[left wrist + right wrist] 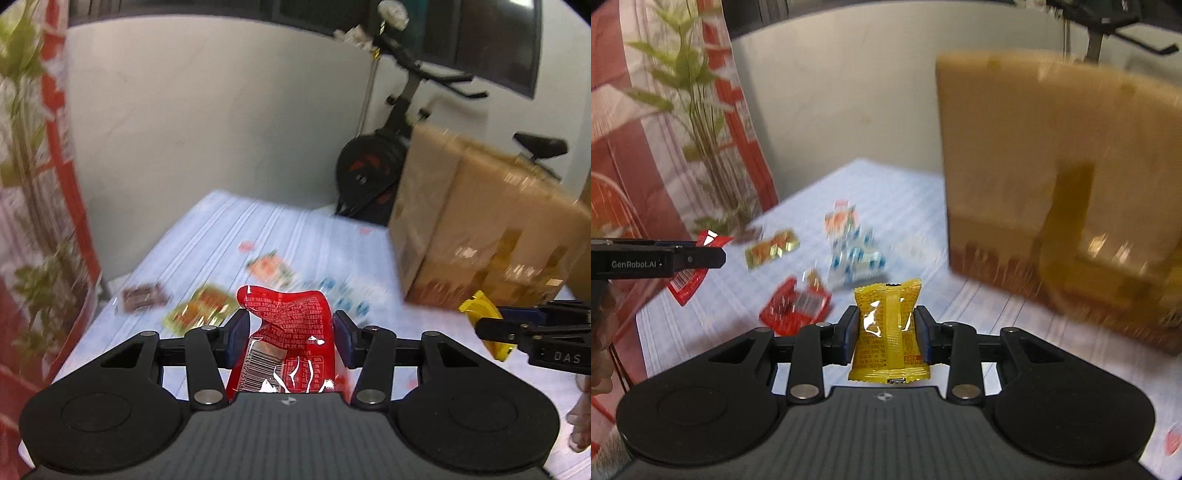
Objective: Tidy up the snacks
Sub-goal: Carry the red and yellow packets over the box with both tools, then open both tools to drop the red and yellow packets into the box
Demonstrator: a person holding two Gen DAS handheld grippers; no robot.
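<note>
Left gripper (291,341) is clamped on a red snack packet (291,339), held above the worktop (229,229). Packet's long axis runs away from the camera, barcode end near the gripper body, crumpled far end sticking up past the pads and bent left.

Right gripper (886,334) is clamped on a yellow snack packet (888,332), also off the worktop. Its long axis is upright in the right wrist view, crimped seam at top and bottom, printed back facing the camera. In the left wrist view the same yellow packet shows at the right edge, pinched between the fingers (496,326), tilted.

Loose snacks lie on the striped cloth ahead: a dark brown packet (142,297) at left, a green-gold packet (199,308) just beside it, an orange-white packet (271,267) further back, and blue-white small packets (343,299) near the centre. A red packet with silver print (794,308) lies close in front of the right gripper.

A big cardboard box (480,229) stands on the worktop to the right, close to the right gripper. Red patterned fabric with a green plant (698,110) stands to the left. An exercise bike (391,162) is behind the box. Background blurred.
</note>
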